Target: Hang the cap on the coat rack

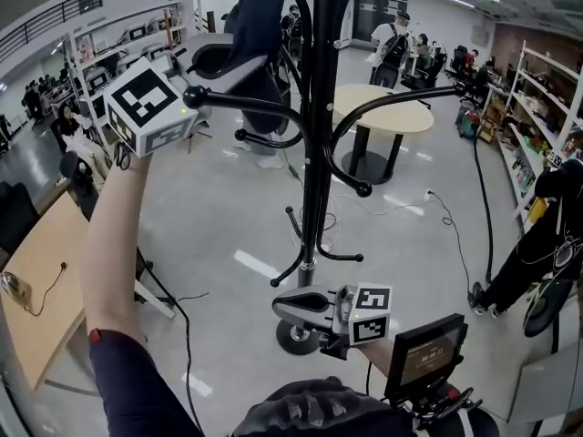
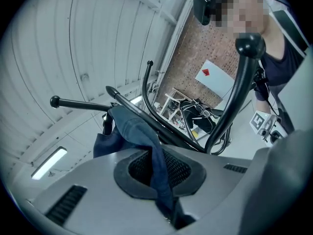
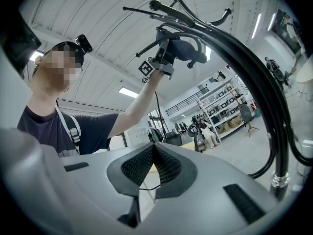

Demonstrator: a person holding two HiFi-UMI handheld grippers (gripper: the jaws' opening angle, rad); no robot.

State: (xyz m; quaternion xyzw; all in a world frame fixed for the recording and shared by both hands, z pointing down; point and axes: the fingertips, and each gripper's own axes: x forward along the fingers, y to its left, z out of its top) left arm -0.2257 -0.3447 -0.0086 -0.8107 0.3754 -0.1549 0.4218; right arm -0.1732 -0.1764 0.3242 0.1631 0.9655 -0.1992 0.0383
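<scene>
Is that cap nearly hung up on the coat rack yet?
Nearly. Done: the cap is up among the coat rack's top hooks. In hand: the left tool pinches its fabric. Left: seat it on a hook and let go. The right tool sits low, shut and empty.

The left arm [image 1: 114, 244] reaches up and out, forearm bare, a dark sleeve at the upper arm; the left gripper [image 1: 228, 62] is held high at its end, pointing roughly level, marker cube toward the head; its jaws are closed on a fold of the cap [image 2: 132, 129], the dark blue cloth pinched between the pads and trailing down past them. The right gripper [image 1: 296, 303] sits low, close in front of the torso, tipped slightly upward; its jaws are together at the tips with nothing between them.
</scene>
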